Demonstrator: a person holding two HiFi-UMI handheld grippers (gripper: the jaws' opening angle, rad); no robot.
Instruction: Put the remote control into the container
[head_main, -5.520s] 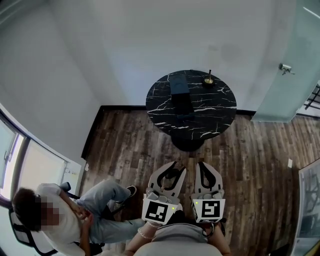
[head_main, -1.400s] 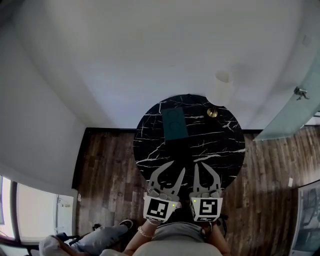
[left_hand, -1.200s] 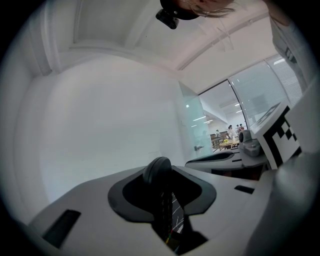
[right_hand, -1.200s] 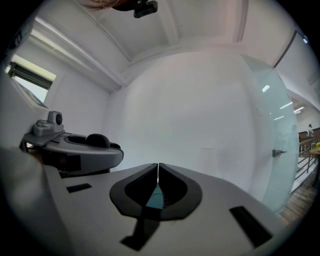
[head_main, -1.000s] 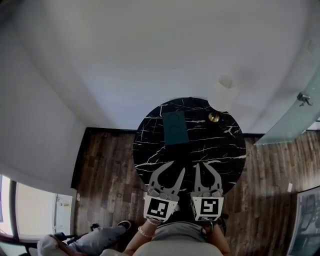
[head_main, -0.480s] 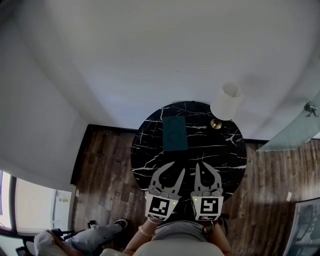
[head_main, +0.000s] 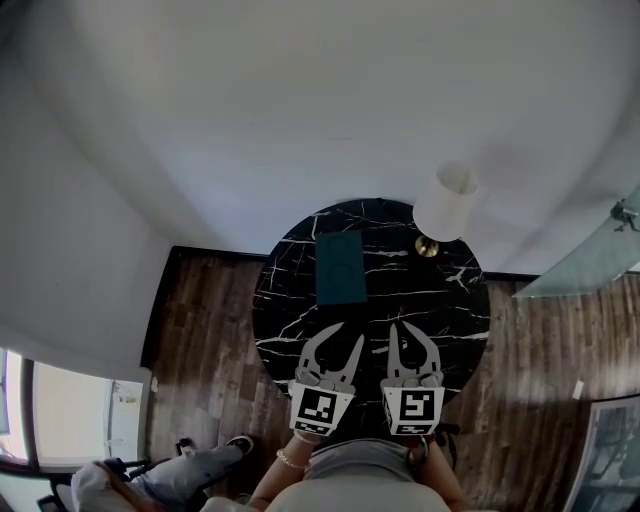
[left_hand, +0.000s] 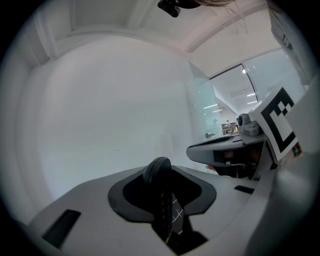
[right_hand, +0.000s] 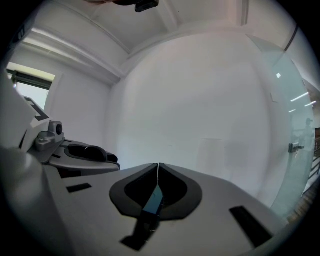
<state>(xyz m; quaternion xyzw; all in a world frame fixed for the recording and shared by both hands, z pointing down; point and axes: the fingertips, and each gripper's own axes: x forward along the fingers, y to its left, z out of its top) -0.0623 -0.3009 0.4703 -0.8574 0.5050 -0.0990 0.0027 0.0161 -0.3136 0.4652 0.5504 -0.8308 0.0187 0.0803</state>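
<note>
A dark teal flat rectangular container (head_main: 340, 267) lies on the far left part of the round black marble table (head_main: 440, 310). I cannot pick out a remote control in any view. My left gripper (head_main: 345, 336) and right gripper (head_main: 400, 328) hover side by side over the table's near edge, both pointing at the wall. In the left gripper view the left gripper (left_hand: 158, 167) has its jaws pressed together with nothing between them. The right gripper (right_hand: 158, 165) likewise shows its jaws meeting at the tips, empty.
A lamp with a white shade (head_main: 443, 205) and brass base (head_main: 427, 247) stands at the table's far right. White walls close in behind the table. A glass door (head_main: 600, 265) is at the right, and a seated person's leg (head_main: 200, 468) shows at lower left on the wood floor.
Over five seconds I have come up to the table, which now lies right under the grippers. In the last second the lamp shade came into view; both grippers stayed shut.
</note>
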